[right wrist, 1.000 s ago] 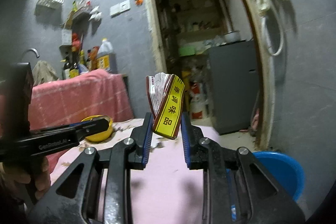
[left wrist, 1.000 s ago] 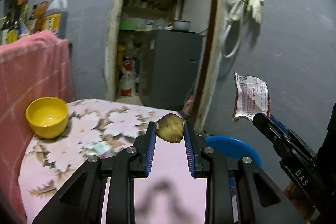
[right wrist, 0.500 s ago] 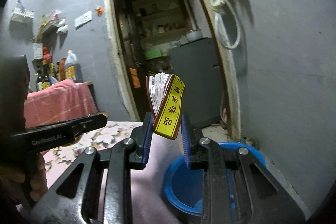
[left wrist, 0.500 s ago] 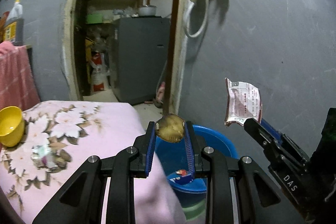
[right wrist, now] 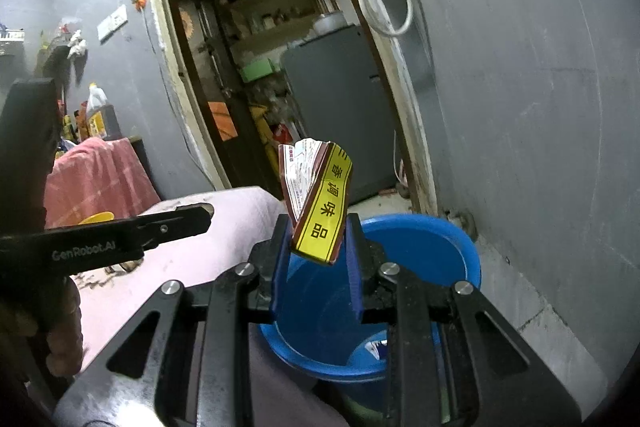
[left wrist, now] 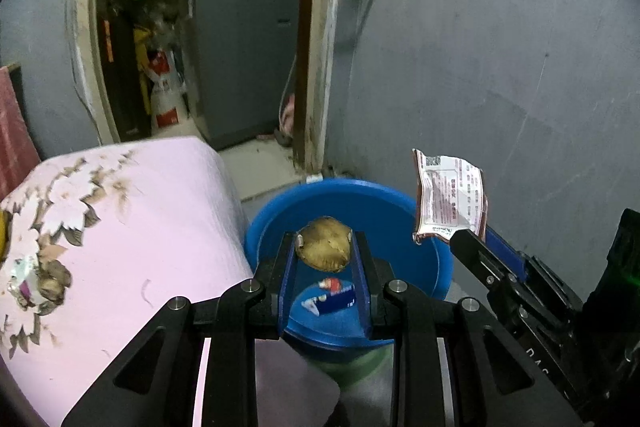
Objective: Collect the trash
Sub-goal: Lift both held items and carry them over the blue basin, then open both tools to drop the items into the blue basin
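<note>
My left gripper (left wrist: 324, 247) is shut on a brown crumpled piece of trash (left wrist: 323, 243) and holds it above the blue bucket (left wrist: 376, 199). A blue-and-red wrapper (left wrist: 334, 297) lies in the bucket's bottom. My right gripper (right wrist: 318, 239) is shut on a yellow-and-white seasoning packet (right wrist: 320, 203), held over the bucket's (right wrist: 448, 239) near rim. The right gripper and its packet (left wrist: 448, 199) also show at the right of the left wrist view. The left gripper's finger (right wrist: 176, 223) shows at the left of the right wrist view.
A table with a pink floral cloth (left wrist: 132, 227) stands left of the bucket, with a small crumpled scrap (left wrist: 24, 279) on it. A grey wall (left wrist: 500, 67) is behind the bucket. A doorway with a grey cabinet (left wrist: 244, 59) lies beyond.
Both grippers have swung right from over the table to above the blue bucket, tilting downward, each still holding its trash.
</note>
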The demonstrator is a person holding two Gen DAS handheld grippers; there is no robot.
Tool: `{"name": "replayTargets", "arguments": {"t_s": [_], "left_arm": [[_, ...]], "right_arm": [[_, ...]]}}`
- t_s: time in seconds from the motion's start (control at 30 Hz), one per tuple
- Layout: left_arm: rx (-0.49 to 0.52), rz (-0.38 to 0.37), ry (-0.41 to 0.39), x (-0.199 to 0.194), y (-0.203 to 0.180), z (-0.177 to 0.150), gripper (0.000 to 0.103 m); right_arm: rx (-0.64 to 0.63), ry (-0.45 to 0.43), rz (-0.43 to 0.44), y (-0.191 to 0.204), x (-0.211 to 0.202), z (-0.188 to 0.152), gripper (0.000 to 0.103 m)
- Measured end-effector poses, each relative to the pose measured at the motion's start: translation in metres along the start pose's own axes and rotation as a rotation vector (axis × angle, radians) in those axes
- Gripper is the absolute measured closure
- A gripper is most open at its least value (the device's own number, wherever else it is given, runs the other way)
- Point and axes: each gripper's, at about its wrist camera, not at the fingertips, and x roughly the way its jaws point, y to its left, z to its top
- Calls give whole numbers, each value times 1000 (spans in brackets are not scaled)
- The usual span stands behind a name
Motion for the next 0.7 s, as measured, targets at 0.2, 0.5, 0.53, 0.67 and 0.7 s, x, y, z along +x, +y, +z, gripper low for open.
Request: {"name": "replayTargets", "arguments": {"t_s": [0.2,0.5,0.53,0.67,0.7], "left_arm": [[6,-5,67,29,-1,-7,80],[-40,-4,133,55,8,-16,78],[-42,-3,134,56,10,-17,78],[-45,2,134,54,15,-18,78],[-46,2,133,53,16,-18,78]], "right_arm": [[31,60,-19,-15,17,-9,50],[82,137,-42,-35,37,-24,48],[86,142,-45,-36,38,-26,47],[95,158,-55,-39,40,-31,47],[95,159,-57,-39,40,-31,47]]}}
